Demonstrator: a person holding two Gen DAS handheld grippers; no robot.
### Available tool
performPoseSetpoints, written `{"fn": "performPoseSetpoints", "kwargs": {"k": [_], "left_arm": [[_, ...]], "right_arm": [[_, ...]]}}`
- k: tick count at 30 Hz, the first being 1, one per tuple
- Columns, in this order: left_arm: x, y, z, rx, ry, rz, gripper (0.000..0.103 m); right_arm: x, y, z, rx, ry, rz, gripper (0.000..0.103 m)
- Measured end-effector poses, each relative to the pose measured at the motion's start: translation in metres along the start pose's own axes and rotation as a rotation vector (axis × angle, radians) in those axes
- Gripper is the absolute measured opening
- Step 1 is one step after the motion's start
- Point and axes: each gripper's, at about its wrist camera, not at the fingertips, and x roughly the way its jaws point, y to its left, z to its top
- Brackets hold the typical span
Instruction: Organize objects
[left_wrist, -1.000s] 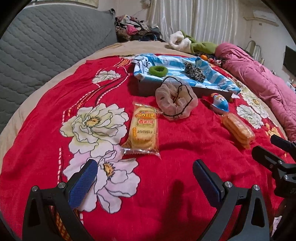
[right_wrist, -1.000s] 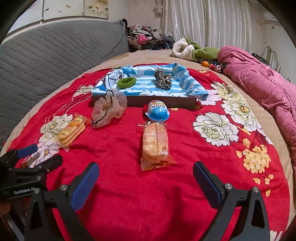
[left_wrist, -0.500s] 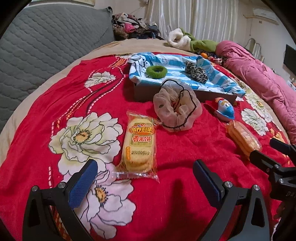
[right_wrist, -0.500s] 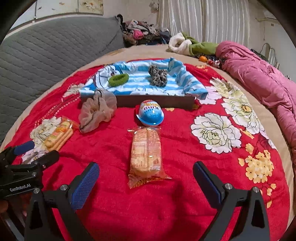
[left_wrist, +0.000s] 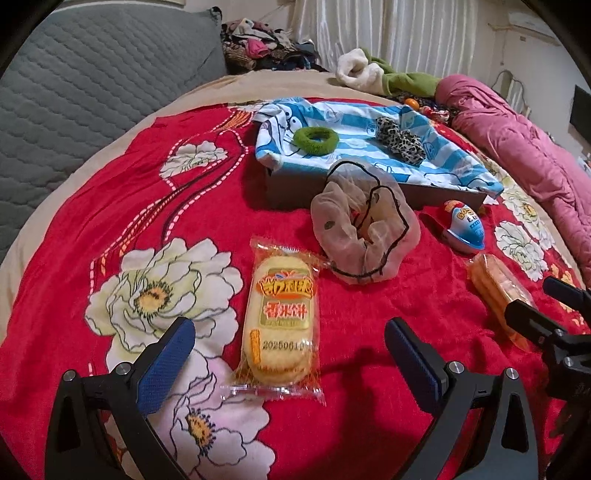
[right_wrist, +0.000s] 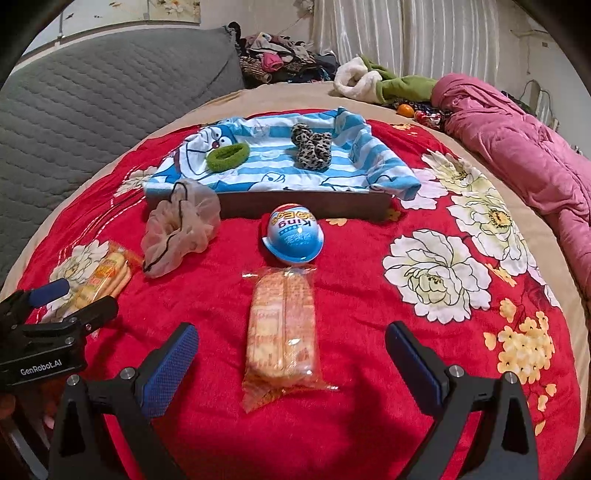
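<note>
The tray (right_wrist: 303, 205), lined with a blue striped cartoon towel (right_wrist: 384, 166), sits at upper centre of the right wrist view, holding a green hair tie (right_wrist: 227, 157) on its left and a leopard scrunchie (right_wrist: 312, 149) on its right. Before it lie a rice cracker packet (left_wrist: 280, 317), a sheer beige scrunchie (right_wrist: 181, 230), a blue toy egg (right_wrist: 293, 236) and what seems a second cracker packet (right_wrist: 282, 336). The left gripper (left_wrist: 288, 354) and right gripper (right_wrist: 291, 350) are both spread wide, empty.
</note>
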Motion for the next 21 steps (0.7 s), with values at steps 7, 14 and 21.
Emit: {"fn": "performPoseSetpoints", "kwargs": {"k": [7,14,21], "left_arm": [[0.008,0.001,0.005,-0.003,0.000,-0.001,0.102],[0.018,0.003,0.007,-0.010,0.018,-0.004,0.102],[0.027,0.003,0.007,-0.005,0.036,-0.013,0.102]], "right_arm": [[0.008,-0.004,0.004,0.017,0.020,-0.003,0.102],[0.017,0.000,0.005,0.010,0.039,-0.004,0.102],[0.025,0.002,0.005,0.004,0.057,-0.023,0.102]]}}
